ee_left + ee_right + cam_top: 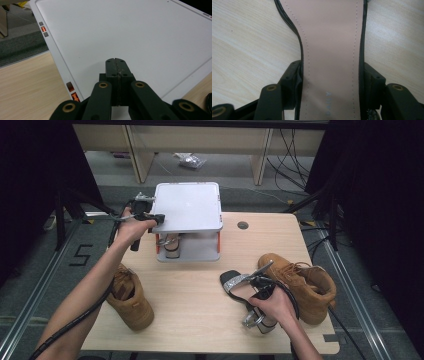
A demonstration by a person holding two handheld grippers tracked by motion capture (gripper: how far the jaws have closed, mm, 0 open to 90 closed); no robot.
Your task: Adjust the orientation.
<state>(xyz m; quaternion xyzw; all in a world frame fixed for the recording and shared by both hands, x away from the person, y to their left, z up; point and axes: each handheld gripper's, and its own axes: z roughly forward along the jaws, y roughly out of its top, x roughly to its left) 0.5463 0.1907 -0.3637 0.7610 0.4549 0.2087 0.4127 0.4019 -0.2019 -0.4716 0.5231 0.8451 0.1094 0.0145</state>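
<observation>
Lying on the wooden surface [200, 295] near its right front, the sandal [329, 47] has its pink insole between the right gripper [329, 86] jaws, which press both black edges at the narrow waist. Just beside it stands a tan boot [305, 280]. The left gripper [117, 72], jaws closed on nothing, hovers over the white rack top [130, 32].

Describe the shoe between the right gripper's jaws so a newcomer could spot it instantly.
Start at the wooden table and go to its near right part, beside a tan boot. There lies the sandal: flat, black-edged, with a pinkish insole and silver strap, unlike the bulky boots.
</observation>
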